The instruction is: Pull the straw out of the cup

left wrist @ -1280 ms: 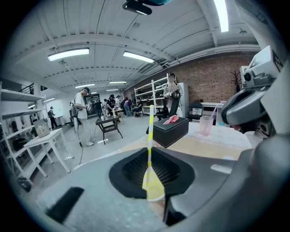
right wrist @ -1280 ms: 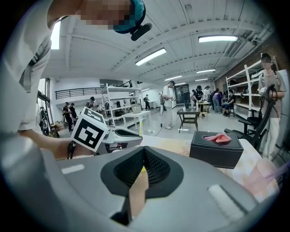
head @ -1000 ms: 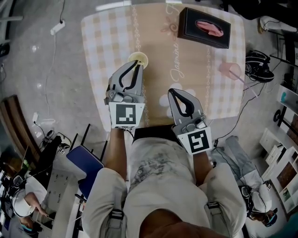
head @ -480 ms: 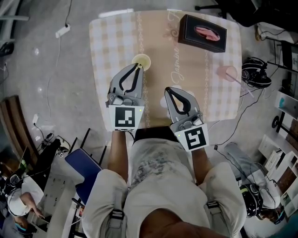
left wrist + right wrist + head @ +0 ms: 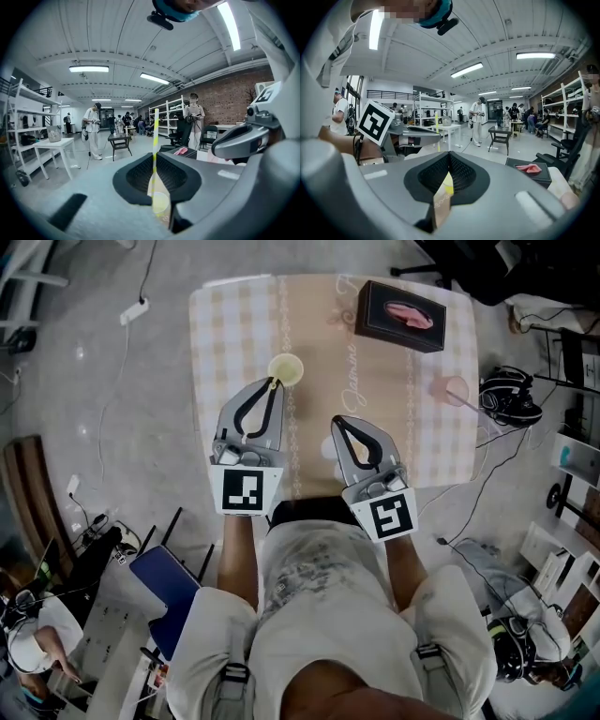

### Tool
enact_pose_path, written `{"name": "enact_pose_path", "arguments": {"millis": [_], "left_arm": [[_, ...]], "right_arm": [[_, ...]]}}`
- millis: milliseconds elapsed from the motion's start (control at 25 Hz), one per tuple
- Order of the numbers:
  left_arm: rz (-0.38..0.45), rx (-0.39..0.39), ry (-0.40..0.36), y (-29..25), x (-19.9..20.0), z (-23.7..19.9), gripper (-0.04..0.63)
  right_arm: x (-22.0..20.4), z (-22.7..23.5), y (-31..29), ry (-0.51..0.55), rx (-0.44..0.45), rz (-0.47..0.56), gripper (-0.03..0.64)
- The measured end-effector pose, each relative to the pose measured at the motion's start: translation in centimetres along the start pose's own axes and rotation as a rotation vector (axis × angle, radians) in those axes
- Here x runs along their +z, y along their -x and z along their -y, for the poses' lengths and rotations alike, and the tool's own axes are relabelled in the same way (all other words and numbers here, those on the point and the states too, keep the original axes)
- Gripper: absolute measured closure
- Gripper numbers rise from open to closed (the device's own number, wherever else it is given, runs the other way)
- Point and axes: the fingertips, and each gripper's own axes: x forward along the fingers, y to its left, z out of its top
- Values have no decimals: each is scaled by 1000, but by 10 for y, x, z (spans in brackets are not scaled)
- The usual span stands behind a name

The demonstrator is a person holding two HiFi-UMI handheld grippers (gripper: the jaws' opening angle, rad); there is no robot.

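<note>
Pinching the striped straw [image 5: 155, 140] upright between the nearly closed jaws of my left gripper [image 5: 272, 383], directly above the yellow cup [image 5: 286, 369] on the counter [image 5: 234, 334]. The straw's lower end reaches the cup's mouth. My right gripper [image 5: 340, 421] hovers alongside, jaws together, empty.

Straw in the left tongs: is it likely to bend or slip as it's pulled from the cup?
The straw stands straight above the left tongs pinching it, so it is probably stiff enough not to flop. It looks thin and smooth, so it may slip, or crush under a hard pinch. It is likely very light.
</note>
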Motion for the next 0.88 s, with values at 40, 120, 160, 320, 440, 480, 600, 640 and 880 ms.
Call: {"name": "enact_pose_path", "arguments": {"millis": [40, 120, 160, 320, 440, 480, 600, 640, 880], "left_arm": [[17, 12, 40, 4, 4, 0, 565], [41, 33, 101, 12, 12, -1, 565], [45, 39, 115, 17, 15, -1, 565], [45, 43, 130, 33, 21, 1, 565], [40, 36, 134, 41, 20, 4, 565], [37, 35, 135, 43, 19, 5, 565], [40, 28, 145, 50, 15, 8, 565], [45, 25, 146, 52, 14, 9, 565], [36, 9, 151, 59, -1, 16, 565]], "right_arm": [[1, -1, 1, 3, 1, 5, 606], [4, -2, 4, 10, 4, 12, 606], [5, -4, 5, 14, 7, 14, 606], [7, -8, 9, 29, 15, 13, 606], [8, -10, 10, 38, 24, 15, 606], [7, -11, 10, 41, 28, 14, 607], [5, -14, 10, 49, 40, 10, 606], [5, -15, 10, 49, 42, 11, 607], [-2, -18, 12, 31, 52, -8, 607]]}}
